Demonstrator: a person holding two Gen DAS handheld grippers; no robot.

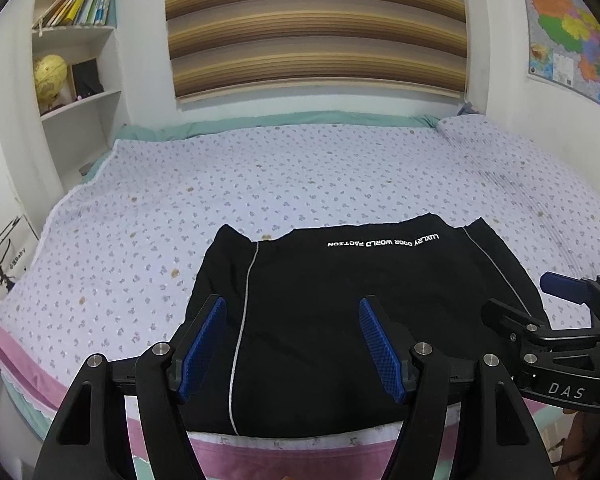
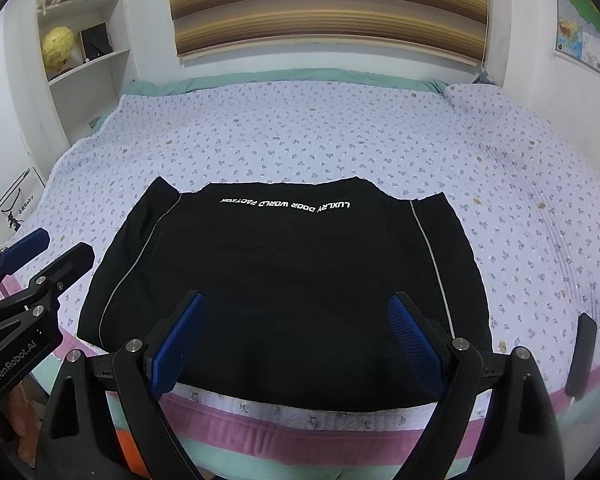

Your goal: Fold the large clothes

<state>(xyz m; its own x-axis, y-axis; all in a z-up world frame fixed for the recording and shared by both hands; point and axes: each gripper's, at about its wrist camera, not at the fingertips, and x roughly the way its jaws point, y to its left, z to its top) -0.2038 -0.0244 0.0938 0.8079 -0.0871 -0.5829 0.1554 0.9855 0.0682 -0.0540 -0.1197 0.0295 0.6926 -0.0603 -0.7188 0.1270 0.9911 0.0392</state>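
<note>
Both grippers [image 1: 292, 344] [image 2: 296, 344] gape over black garment [image 2: 284, 280]; phone-like slab [image 2: 580, 356] beside.

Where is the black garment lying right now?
The black garment lies flat on the flowered bedspread at the bed's near edge, in the middle of both views, below both open grippers: left gripper, right gripper.

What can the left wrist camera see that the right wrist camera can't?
Only the left wrist view shows the right gripper from the side, marked DAS, and most of the wall map. Only the right wrist view shows the left gripper, marked GenRobot.AI, and a dark object at the bed's right edge. Both show the black garment flat on the flowered bedspread, the striped blind and the yellow globe.
</note>
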